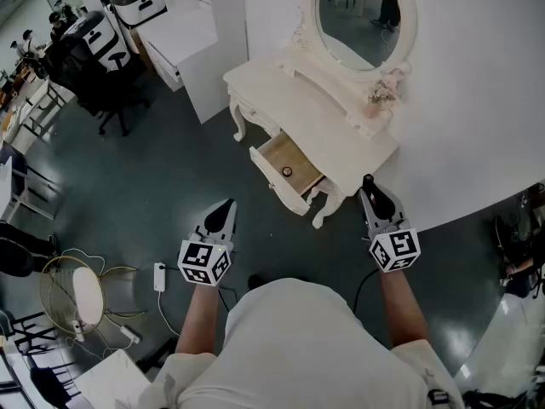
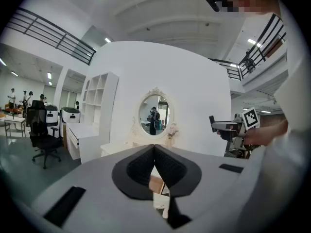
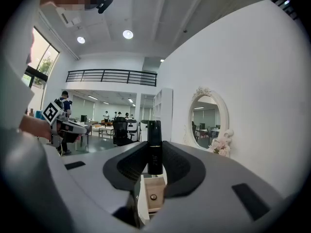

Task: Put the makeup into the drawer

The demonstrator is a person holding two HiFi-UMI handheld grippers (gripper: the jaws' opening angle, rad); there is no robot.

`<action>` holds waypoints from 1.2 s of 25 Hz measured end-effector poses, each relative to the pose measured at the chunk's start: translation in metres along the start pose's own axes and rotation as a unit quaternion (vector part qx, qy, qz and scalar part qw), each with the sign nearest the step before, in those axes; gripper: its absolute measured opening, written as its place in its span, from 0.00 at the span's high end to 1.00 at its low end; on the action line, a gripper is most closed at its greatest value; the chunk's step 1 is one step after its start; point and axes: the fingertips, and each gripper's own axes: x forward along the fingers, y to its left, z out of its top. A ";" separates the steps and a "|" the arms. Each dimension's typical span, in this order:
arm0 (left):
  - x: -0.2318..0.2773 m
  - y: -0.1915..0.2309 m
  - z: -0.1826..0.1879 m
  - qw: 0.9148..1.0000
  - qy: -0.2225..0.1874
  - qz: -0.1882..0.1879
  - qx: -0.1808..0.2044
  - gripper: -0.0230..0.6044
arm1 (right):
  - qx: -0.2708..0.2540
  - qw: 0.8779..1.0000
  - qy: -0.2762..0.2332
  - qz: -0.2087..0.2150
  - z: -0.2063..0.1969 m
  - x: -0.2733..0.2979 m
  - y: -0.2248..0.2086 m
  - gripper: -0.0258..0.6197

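L gripper [image 1: 226, 208]: jaws together, nothing betw. them, lower-left of open drawer [image 1: 277, 182]. R gripper [image 1: 369, 186]: clamped on black makeup tube [image 3: 154, 147], tube upright, long axis vertical. Drawer fwd-left of tube, well apart. Likely needs carrying left, then lowering in.

left gripper [image 1: 226, 207]: jaws together, near level | right gripper [image 1: 369, 181]: clamped on makeup tube [image 3: 154, 147], near level
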 end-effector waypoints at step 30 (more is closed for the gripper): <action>-0.017 0.036 -0.010 0.999 0.016 -0.027 -0.008 0.94 | 0.012 1.000 0.014 -0.016 -0.006 0.012 0.046 0.80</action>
